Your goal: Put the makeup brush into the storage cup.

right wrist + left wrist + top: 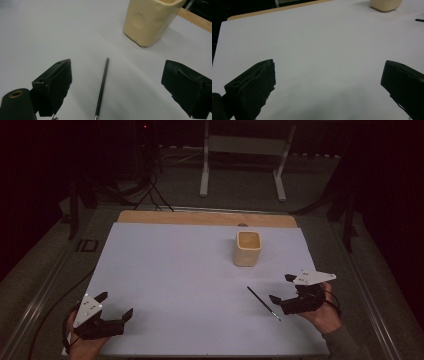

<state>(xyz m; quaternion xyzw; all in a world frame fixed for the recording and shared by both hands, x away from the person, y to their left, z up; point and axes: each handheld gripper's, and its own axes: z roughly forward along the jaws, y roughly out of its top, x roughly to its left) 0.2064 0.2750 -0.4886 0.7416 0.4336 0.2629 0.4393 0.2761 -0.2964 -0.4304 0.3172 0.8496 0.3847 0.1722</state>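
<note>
Right now my right tongs [284,291] stand wide open and empty with the thin black brush [102,88] lying on the white worktop [175,280] between their jaws, its long axis running ahead toward the cream cup [150,20], while my left tongs [116,306], likewise open and empty, sit well apart.

Matt white paper sheet [175,270] over a smooth wooden board [200,217]; cream cup [247,248] dimpled, matt; thin black stick [263,303] slightly glossy.

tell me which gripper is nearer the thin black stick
Right. The right gripper sits just beside the thin black stick, jaws open around it in its own view. The left gripper rests far across the white sheet, also open.
</note>
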